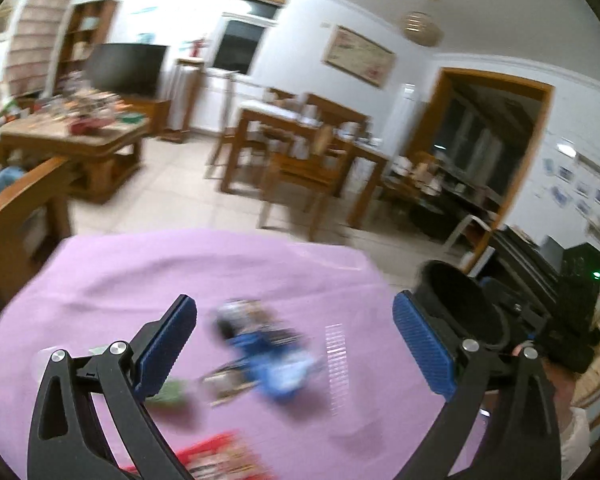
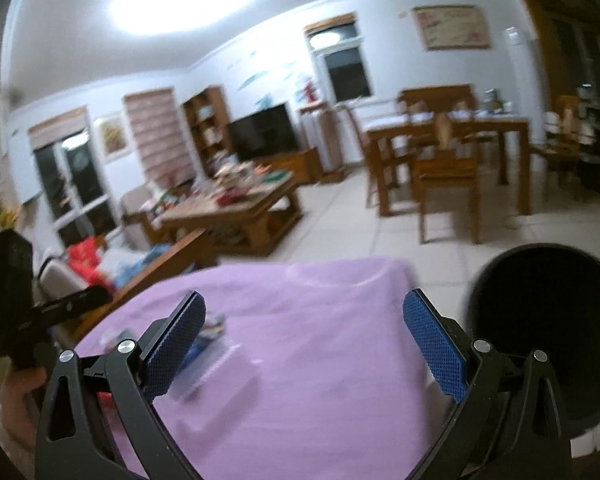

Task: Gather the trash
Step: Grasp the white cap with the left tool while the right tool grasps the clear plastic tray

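A purple cloth covers the table [image 1: 100, 280] [image 2: 320, 360]. In the left wrist view, blurred trash lies on it: a blue and dark wrapper pile [image 1: 260, 344], a green scrap [image 1: 168, 394], a clear ridged plastic piece [image 1: 336, 364] and a red packet [image 1: 216, 458] at the near edge. My left gripper [image 1: 296, 344] hangs open above the wrappers, nothing between its blue pads. In the right wrist view my right gripper [image 2: 304, 344] is open over bare cloth; clear plastic and blue wrappers [image 2: 208, 356] lie by its left finger. A black bin [image 2: 540, 340] [image 1: 456, 300] stands at the table's right.
A person's hand [image 2: 16, 384] holds the other gripper's handle at the left of the right wrist view. Beyond the table are a tiled floor, a cluttered coffee table [image 2: 236, 204], a wooden dining table with chairs [image 1: 300, 148], a wooden sofa arm [image 1: 16, 208] and a television.
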Motion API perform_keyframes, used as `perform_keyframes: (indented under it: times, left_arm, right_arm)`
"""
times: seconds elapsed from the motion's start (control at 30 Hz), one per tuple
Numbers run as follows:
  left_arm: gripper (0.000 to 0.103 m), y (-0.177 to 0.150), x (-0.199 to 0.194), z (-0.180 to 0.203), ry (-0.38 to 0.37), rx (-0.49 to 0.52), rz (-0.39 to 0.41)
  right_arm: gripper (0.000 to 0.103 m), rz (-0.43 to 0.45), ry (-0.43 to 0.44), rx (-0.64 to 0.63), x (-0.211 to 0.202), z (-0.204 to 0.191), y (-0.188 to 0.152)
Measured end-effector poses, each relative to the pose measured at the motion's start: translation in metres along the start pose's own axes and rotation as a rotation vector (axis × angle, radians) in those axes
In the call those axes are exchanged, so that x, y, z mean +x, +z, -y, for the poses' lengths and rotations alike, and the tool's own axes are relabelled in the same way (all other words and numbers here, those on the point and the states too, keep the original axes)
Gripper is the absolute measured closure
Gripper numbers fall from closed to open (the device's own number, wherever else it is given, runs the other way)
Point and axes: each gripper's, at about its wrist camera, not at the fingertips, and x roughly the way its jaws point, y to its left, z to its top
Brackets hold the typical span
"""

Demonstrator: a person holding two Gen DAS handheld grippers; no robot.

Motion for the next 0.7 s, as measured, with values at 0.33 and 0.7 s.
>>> perform_keyframes:
  times: [0.33,0.7]
  left_arm:
    - [0.009,-0.02,-0.015,-0.099,0.28,-0.013,-0.177]
    - [0.06,-0.032,0.01,-0.127,0.326,0.048,-0.316]
  right_arm:
    - [0.009,-0.331,0.07,-0.01,0.097,-0.087,-0.027]
    - [0.035,-0.469,0.007,-0.046,0.131,-0.076,-0.045]
